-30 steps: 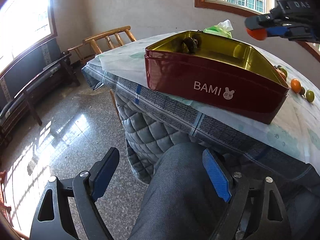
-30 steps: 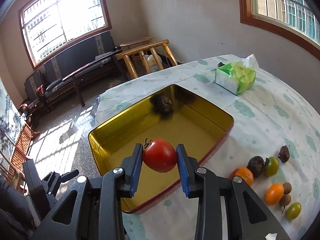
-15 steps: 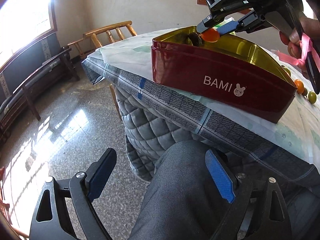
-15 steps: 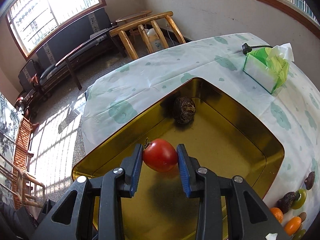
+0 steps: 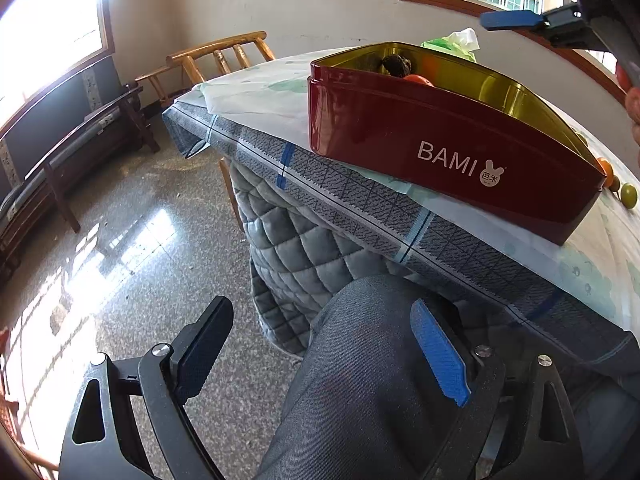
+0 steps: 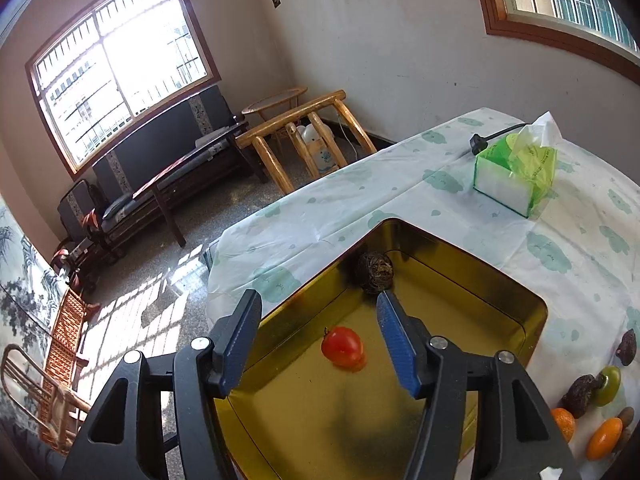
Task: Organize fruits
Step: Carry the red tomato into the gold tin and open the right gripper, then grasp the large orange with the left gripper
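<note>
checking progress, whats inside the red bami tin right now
Inside the tin: a red tomato lying on the gold floor and a dark wrinkled fruit in the far corner. The right gripper hangs open above, its body covering the near floor.

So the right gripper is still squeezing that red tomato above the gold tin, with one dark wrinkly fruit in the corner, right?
Not quite. The right gripper is open and holds nothing; the red tomato lies on the floor of the gold tin, as the right wrist view shows. The rest is right: one dark wrinkly fruit sits in the tin's corner.
</note>
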{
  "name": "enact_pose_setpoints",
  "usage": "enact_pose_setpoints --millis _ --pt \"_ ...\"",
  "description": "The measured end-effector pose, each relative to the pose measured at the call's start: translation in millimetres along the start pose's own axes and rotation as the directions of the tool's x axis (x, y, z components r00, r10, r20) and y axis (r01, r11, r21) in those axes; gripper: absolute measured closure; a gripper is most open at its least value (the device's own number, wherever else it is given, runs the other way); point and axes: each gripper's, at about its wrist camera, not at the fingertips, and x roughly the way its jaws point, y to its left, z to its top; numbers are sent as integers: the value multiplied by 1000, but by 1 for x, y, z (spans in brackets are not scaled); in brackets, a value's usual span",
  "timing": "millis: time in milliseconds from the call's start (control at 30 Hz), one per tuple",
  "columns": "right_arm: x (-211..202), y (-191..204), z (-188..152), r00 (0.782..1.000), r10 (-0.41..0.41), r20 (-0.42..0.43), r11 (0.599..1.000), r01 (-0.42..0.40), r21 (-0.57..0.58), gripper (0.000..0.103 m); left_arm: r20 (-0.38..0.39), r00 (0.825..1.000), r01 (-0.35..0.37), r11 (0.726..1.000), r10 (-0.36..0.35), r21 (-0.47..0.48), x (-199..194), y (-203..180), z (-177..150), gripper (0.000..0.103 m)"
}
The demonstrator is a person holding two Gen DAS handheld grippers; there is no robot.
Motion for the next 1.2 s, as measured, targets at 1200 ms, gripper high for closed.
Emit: enact_pose_setpoints --millis 1200 --pt "-227 -246 -239 847 -525 -84 770 515 376 12 -112 934 320 655 -339 684 -27 -262 144 29"
